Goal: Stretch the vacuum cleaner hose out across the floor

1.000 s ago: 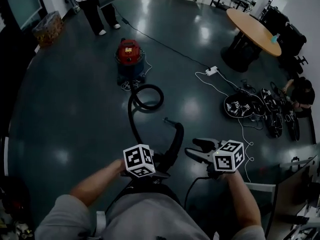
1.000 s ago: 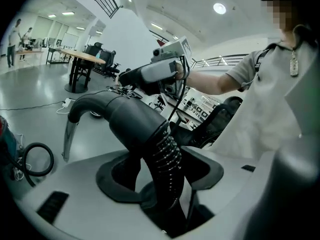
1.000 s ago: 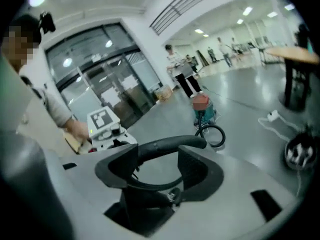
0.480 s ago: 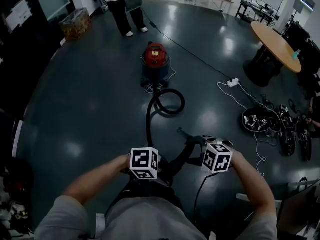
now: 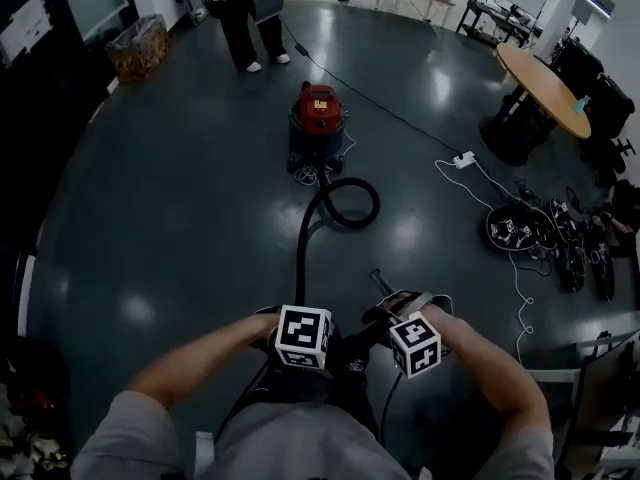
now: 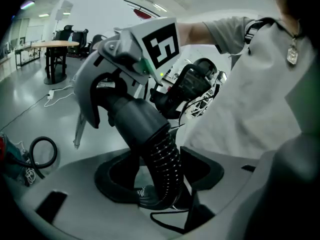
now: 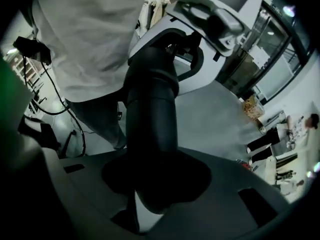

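Note:
The red vacuum cleaner (image 5: 318, 108) stands on the dark floor ahead. Its black hose (image 5: 349, 203) curls in one loop, then runs back towards me. My left gripper (image 6: 160, 180) is shut on the ribbed hose (image 6: 166, 156) just below the smooth cuff (image 6: 135, 121); its marker cube (image 5: 303, 336) shows near my waist. My right gripper (image 7: 152, 181) has just been closing and its jaws now press on the smooth rigid end of the hose (image 7: 150, 129). Its cube (image 5: 415, 345) sits close beside the left one.
A person (image 5: 240, 8) stands behind the vacuum cleaner. A round wooden table (image 5: 545, 73) is at the far right. A white power strip (image 5: 463, 160) and cables lie right of the hose, near black round gear (image 5: 520, 228). A basket (image 5: 135, 48) sits far left.
The right gripper swung in from the right, rolled over and closed on the hose end. Both grippers drew together in front of me. The left kept its hold on the hose.

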`<state>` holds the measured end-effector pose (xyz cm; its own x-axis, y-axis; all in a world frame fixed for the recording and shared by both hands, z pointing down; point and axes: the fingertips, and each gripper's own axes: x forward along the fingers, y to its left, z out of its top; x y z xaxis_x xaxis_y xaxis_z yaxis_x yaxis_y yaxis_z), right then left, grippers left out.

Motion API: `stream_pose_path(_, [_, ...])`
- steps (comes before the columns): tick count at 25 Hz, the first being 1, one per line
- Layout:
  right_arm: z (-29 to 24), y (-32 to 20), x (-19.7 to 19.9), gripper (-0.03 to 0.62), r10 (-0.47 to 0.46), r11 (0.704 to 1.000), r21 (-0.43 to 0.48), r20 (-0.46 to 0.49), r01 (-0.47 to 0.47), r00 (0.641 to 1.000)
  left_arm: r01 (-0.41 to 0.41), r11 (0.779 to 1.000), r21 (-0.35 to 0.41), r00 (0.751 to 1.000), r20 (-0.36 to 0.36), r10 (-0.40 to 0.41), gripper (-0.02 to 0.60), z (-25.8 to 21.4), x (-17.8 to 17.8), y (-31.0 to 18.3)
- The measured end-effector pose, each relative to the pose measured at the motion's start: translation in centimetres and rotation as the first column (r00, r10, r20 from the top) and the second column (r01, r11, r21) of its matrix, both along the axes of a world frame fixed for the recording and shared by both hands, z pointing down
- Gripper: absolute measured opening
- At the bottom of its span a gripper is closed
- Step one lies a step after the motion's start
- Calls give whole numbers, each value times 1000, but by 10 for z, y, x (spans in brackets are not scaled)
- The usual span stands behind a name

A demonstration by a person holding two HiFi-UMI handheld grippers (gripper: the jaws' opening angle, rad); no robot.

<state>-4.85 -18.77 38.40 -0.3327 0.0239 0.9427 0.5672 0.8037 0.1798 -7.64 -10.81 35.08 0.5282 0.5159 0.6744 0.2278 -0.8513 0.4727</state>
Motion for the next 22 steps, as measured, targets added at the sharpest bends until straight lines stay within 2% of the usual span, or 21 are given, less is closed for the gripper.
stream_pose_path(2, [2,12,-17,119,122,992,5,16,-122,992,29,998,63,999,-32,-27,253,-1,-28,-1])
stream_pose_path(4, [0,18,-27,114,290,957,0,52,-291,955,118,981,156,992,-71,-108,255,-9,-54,-14])
stream_pose_path(7, [-10,28,-31,112,518,855,-40,106,-517,849,243,932,268,969,-104,-222,255,-25,-87,-37])
stream_pose_path(10, [-9,50,-27,109,677,735,-124,110,-666,727,340,880,330,940,-120,-318,255,-30,-110,-51])
stream_pose_path(12, [-4,71,-25,109,764,645,-187,118,-741,635,414,833,367,910,-142,-390,255,-28,-124,-54])
stream_pose_path(14, [-3,90,-17,107,837,547,-245,145,-801,527,482,789,382,875,-164,-455,255,-30,-133,-48])
stream_pose_path(16, [-5,109,-9,107,892,451,-300,179,-841,415,531,761,372,846,-172,-505,253,-34,-139,-31])
stream_pose_path(17, [-6,120,-6,107,913,404,-326,196,-855,357,544,755,367,837,-168,-521,253,-32,-143,-20])
stream_pose_path(19, [-13,139,-4,107,946,304,-376,228,-875,230,546,759,355,834,-146,-532,253,-22,-149,2])
stream_pose_path(22, [-35,166,5,107,964,159,-451,263,-878,40,501,807,312,862,-101,-496,254,-13,-143,47])
